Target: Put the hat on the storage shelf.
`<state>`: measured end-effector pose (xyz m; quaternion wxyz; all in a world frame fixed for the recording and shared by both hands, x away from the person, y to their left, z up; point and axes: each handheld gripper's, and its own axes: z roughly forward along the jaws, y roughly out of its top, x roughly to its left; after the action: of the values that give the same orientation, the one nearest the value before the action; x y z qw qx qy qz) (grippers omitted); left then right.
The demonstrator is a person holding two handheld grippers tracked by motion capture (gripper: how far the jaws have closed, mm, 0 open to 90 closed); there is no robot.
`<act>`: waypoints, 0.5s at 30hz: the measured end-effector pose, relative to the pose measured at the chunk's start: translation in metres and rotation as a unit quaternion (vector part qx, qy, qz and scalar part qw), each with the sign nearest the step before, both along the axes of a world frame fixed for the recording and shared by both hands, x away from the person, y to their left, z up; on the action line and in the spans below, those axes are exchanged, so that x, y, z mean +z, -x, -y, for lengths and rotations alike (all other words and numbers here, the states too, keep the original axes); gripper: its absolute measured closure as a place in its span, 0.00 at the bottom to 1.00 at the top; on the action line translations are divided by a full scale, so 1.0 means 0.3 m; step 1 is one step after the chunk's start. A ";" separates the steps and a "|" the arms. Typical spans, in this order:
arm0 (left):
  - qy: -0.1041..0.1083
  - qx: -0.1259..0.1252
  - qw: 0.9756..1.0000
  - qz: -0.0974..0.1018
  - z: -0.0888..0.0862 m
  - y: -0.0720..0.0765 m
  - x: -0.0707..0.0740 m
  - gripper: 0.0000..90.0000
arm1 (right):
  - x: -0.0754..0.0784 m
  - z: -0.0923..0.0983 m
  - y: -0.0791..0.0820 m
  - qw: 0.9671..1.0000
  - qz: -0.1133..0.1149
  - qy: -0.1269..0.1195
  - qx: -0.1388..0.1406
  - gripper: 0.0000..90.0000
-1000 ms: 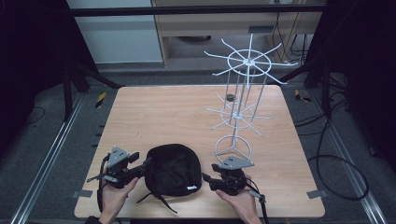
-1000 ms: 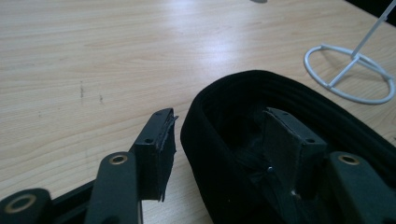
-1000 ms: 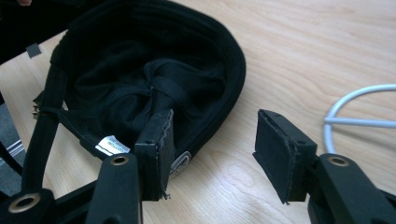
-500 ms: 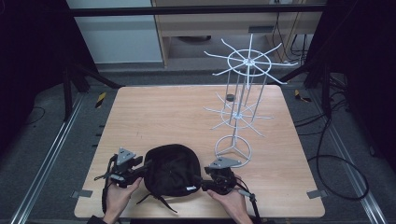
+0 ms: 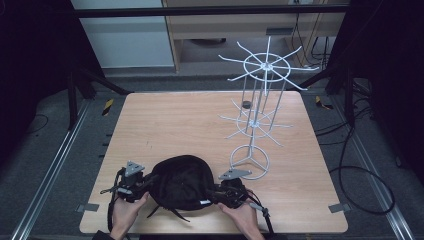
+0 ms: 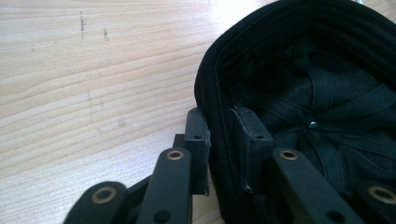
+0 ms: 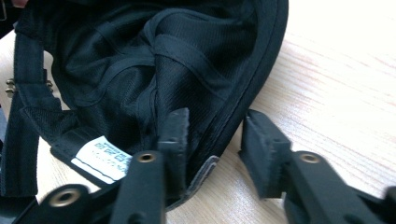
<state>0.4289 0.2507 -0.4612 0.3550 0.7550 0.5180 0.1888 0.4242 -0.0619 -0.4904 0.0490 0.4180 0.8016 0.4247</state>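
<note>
Black left hand-held gripper [image 5: 142, 183], brass rivets, grey three-cornered plate; black right hand-held gripper [image 5: 216, 194], trailing cable

The right gripper [image 7: 215, 154] straddles the rim of an upturned black cap [image 7: 154, 70] lying on the wooden tabletop [image 7: 336, 79]: one jaw inside, one outside. The jaws have just been closing, seemingly not yet pinching. A white label [image 7: 103, 156] shows inside the band.

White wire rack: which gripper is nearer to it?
Right. The right gripper is at the cap's edge, just in front of the rack's ring base. The left gripper is on the cap's far side, with the cap between it and the rack.
</note>
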 end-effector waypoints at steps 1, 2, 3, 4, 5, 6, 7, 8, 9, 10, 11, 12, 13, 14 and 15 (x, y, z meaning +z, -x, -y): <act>0.001 0.000 1.000 -0.001 -0.001 0.000 -0.001 0.86 | -0.002 0.000 -0.004 1.000 -0.005 0.002 -0.001 0.74; 0.001 0.000 1.000 -0.001 -0.001 0.000 -0.001 0.86 | -0.002 0.000 -0.004 1.000 -0.005 0.002 -0.001 0.74; 0.003 0.001 1.000 -0.003 -0.002 -0.001 -0.001 0.86 | -0.002 0.001 -0.006 1.000 -0.007 0.000 -0.003 0.77; 0.004 0.001 1.000 -0.005 -0.002 -0.001 -0.002 0.87 | -0.001 0.003 -0.010 1.000 -0.009 -0.001 -0.005 0.81; 0.006 0.000 1.000 -0.006 -0.002 -0.002 -0.002 0.87 | 0.003 0.004 -0.009 1.000 -0.015 -0.002 -0.008 0.84; 0.007 -0.001 1.000 -0.008 -0.001 -0.002 -0.003 0.88 | 0.007 0.005 -0.010 1.000 -0.009 -0.005 -0.008 0.86; 0.008 -0.003 1.000 -0.009 0.002 -0.002 -0.005 0.88 | 0.013 0.008 -0.010 1.000 -0.001 -0.004 -0.007 0.88; 0.007 -0.005 1.000 -0.009 0.006 -0.002 -0.007 0.88 | 0.021 0.010 -0.008 1.000 0.006 -0.006 -0.011 0.89; 0.007 -0.007 1.000 -0.010 0.010 -0.002 -0.009 0.88 | 0.030 0.014 -0.007 1.000 0.013 -0.007 -0.012 0.90; 0.005 -0.010 1.000 -0.011 0.014 -0.003 -0.011 0.88 | 0.041 0.019 -0.003 1.000 0.020 -0.011 -0.015 0.90; 0.006 -0.011 1.000 -0.011 0.020 -0.003 -0.014 0.88 | 0.053 0.025 0.000 0.999 0.032 -0.013 -0.017 0.91; 0.004 -0.014 1.000 -0.012 0.025 -0.004 -0.016 0.88 | 0.066 0.031 0.003 0.999 0.045 -0.014 -0.018 0.91; 0.002 -0.016 1.000 -0.013 0.031 -0.005 -0.020 0.87 | 0.079 0.036 0.007 0.998 0.062 -0.018 -0.018 0.91; 0.002 -0.017 1.000 -0.013 0.038 -0.007 -0.023 0.87 | 0.093 0.040 0.012 0.997 0.077 -0.021 -0.018 0.91; 0.001 -0.021 1.000 -0.015 0.044 -0.010 -0.027 0.87 | 0.107 0.044 0.017 0.996 0.090 -0.022 -0.018 0.91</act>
<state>0.4319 0.2375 -0.4693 0.3521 0.7679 0.5075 0.1696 0.4191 -0.0751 -0.4583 0.1193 0.3937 0.7766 0.4771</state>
